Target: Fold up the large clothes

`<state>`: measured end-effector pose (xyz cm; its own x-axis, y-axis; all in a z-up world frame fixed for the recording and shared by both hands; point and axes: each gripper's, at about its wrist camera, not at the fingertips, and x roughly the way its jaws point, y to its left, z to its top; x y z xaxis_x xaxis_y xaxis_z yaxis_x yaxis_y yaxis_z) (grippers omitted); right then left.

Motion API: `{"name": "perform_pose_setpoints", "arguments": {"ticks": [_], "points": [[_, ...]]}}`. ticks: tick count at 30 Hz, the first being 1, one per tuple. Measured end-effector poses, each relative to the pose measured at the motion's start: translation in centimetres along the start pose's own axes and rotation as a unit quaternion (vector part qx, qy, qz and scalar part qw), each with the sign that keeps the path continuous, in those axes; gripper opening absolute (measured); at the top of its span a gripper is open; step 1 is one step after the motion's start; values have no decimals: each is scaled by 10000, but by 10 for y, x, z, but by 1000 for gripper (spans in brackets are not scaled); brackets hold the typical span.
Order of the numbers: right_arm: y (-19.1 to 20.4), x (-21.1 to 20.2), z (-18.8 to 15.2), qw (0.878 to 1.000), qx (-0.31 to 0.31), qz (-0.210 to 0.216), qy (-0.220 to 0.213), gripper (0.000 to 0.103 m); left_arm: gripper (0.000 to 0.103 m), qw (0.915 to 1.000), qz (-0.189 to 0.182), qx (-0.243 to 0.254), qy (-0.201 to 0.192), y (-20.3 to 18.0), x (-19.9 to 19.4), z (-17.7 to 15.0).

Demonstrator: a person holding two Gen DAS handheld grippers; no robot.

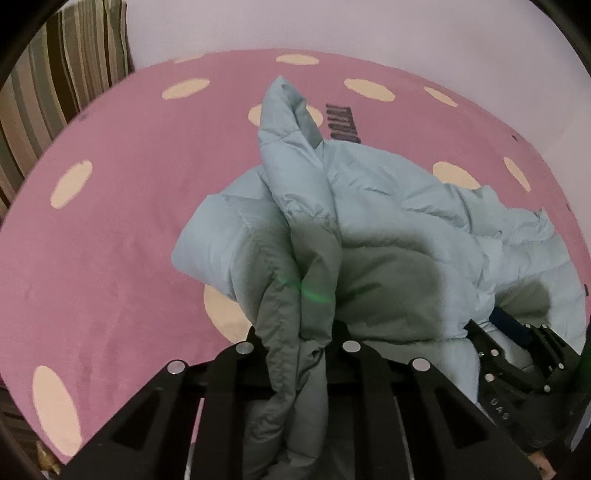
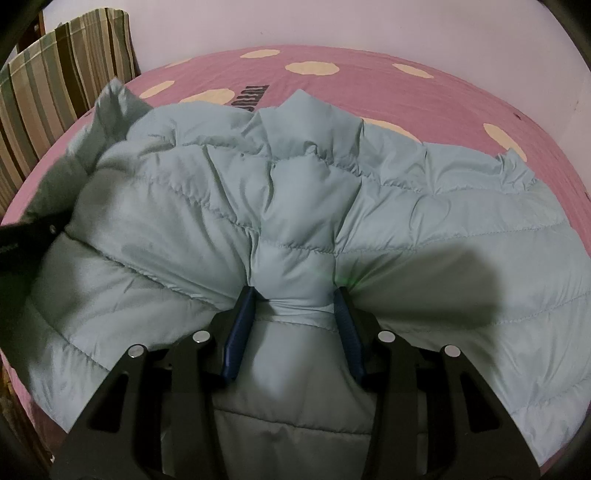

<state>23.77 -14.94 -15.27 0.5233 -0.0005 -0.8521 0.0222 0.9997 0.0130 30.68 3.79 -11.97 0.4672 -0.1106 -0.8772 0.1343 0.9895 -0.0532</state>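
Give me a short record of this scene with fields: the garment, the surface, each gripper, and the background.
garment: light blue quilted jacket, crumpled, not yet folded
surface: pink bed sheet with cream dots
left gripper: left gripper shut on a bunched strip of the jacket, which hangs from it
right gripper: right gripper shut on a puffy fold of the jacket between its blue pads
background: striped pillow at upper left, plain wall behind the bed

jacket (image 2: 295,206): pale blue, quilted | bedsheet (image 1: 129,229): pink, cream spots | pillows (image 2: 48,81): green-brown stripes
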Motion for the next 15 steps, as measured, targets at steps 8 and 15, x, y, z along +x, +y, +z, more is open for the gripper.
{"name": "perform_pose_setpoints", "arguments": {"ticks": [8, 15], "points": [[-5, -19, 4, 9991, -37, -122, -393, 47, 14, 9981, 434, 208, -387, -27, -32, 0], [-42, -51, 7, 9970, 247, -195, -702, 56, 14, 9932, 826, 467, -678, -65, -56, 4]]}}
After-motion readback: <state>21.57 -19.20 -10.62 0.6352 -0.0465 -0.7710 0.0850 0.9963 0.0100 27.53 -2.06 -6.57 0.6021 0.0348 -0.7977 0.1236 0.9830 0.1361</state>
